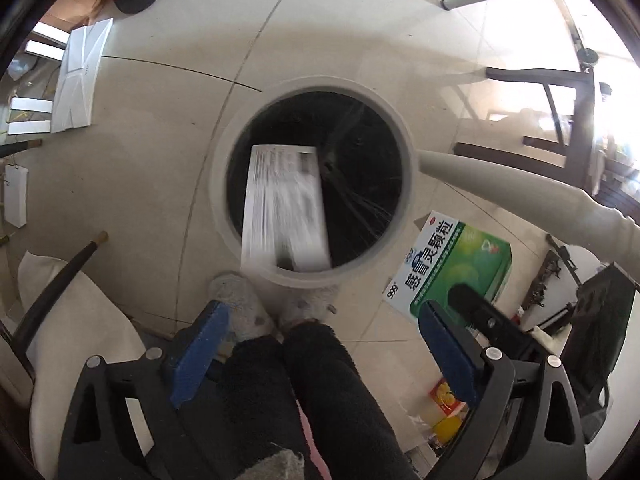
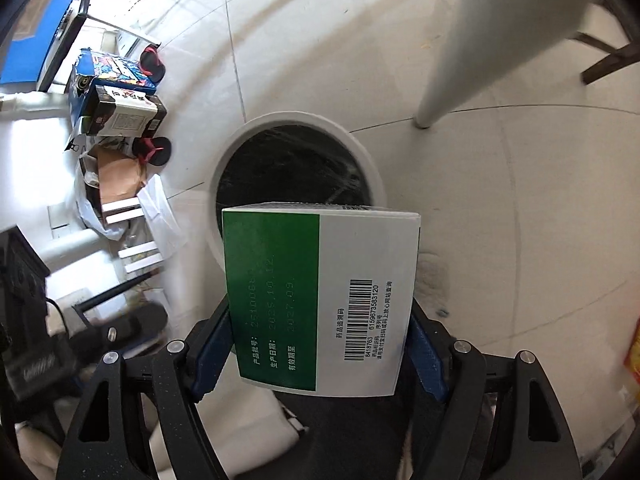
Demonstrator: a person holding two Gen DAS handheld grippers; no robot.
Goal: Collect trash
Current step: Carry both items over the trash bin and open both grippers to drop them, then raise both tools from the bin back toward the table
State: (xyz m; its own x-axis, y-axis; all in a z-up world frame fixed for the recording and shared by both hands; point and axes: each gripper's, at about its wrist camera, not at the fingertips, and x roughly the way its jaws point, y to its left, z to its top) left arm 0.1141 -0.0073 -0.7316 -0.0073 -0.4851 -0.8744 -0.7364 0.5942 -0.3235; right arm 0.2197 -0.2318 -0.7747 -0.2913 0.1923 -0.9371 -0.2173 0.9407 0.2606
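Observation:
A round white trash bin (image 1: 224, 200) with a black liner stands on the floor below me. A white printed box (image 1: 286, 208), blurred by motion, is in the bin's mouth. My left gripper (image 1: 324, 316) is open and empty above the bin's near rim. My right gripper (image 2: 320, 336) is shut on a green and white medicine box (image 2: 320, 296), held above the bin (image 2: 372, 168). That box (image 1: 456, 264) and the right gripper's finger also show in the left wrist view, right of the bin.
My dark-trousered legs (image 1: 320, 384) and slippers stand by the bin. A white chair leg (image 2: 452, 48) rises beyond the bin. Boxes and bags (image 2: 116, 100) pile at the left. White flat cartons (image 1: 80, 76) lie on the floor far left. Dark chair frames (image 1: 572, 120) stand right.

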